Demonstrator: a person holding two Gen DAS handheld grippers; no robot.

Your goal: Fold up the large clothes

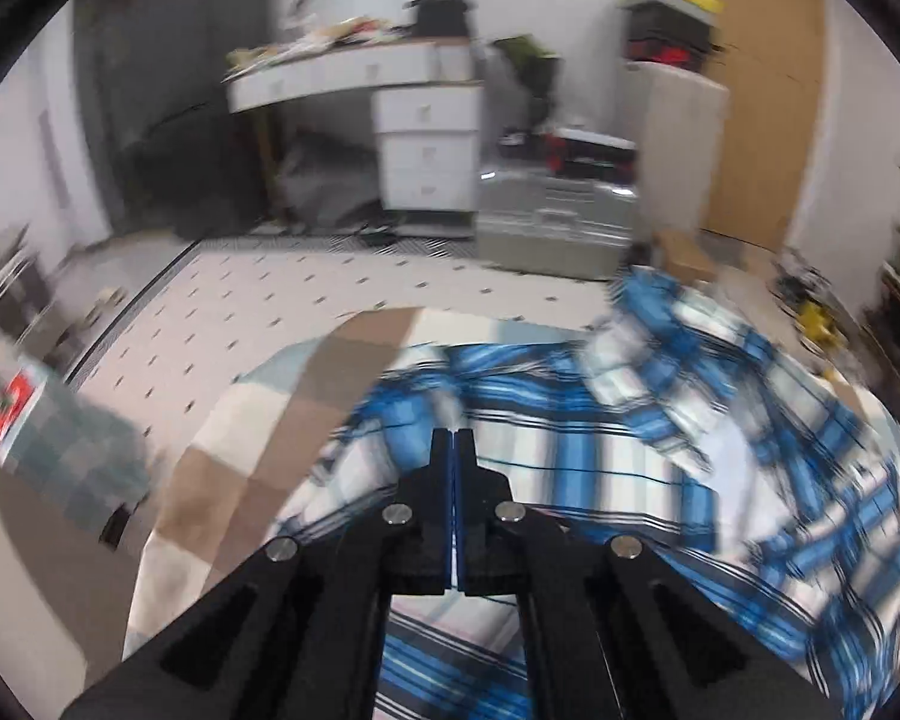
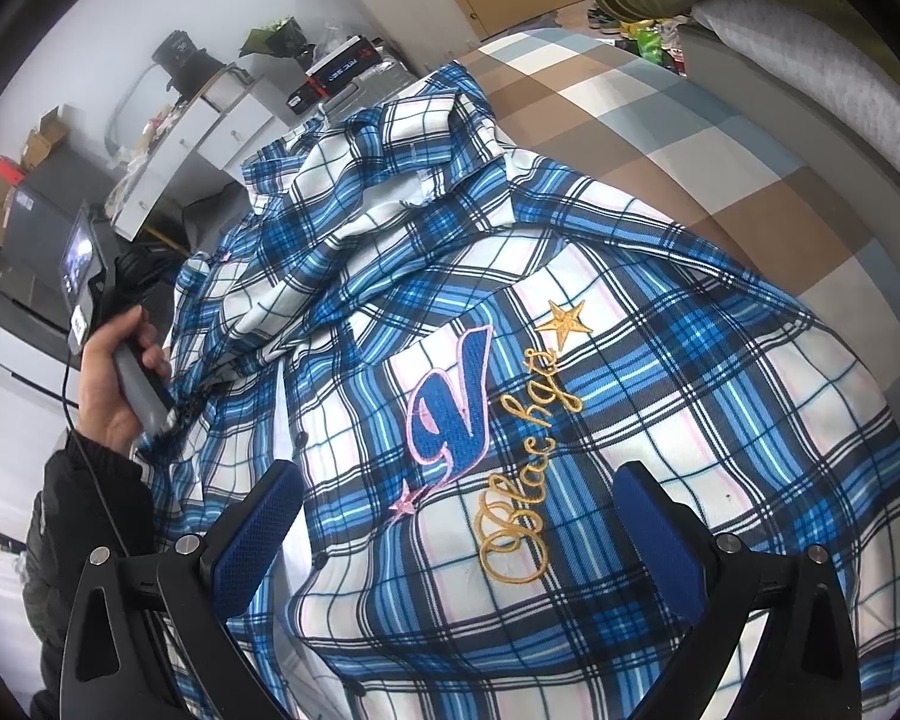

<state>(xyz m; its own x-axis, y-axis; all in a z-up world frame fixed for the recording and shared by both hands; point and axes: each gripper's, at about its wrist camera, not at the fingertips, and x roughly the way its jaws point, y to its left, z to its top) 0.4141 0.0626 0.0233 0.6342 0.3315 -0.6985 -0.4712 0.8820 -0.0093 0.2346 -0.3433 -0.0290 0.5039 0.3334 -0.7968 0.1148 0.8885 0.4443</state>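
Note:
A blue, white and black plaid shirt (image 2: 660, 396) lies spread on a bed with a brown, white and blue checked cover (image 2: 660, 120). A blue "V" and gold script are embroidered on it. My right gripper (image 2: 456, 522) hovers just above that embroidery, wide open, with nothing between its blue pads (image 2: 258, 534). In the blurred left wrist view the shirt (image 1: 600, 450) fills the lower right, and my left gripper (image 1: 453, 433) is shut at its edge, with cloth gathered at the tips. A hand (image 2: 108, 384) holds that gripper at the shirt's left edge, its fingers hidden in the fabric.
Past the bed's checked cover (image 1: 240, 450) lies a tiled floor (image 1: 330, 294). Beyond it stand a white desk with drawers (image 1: 426, 138), a silver case (image 1: 552, 222) and a dark cabinet (image 1: 168, 90). A grey padded edge (image 2: 810, 72) borders the bed on the right.

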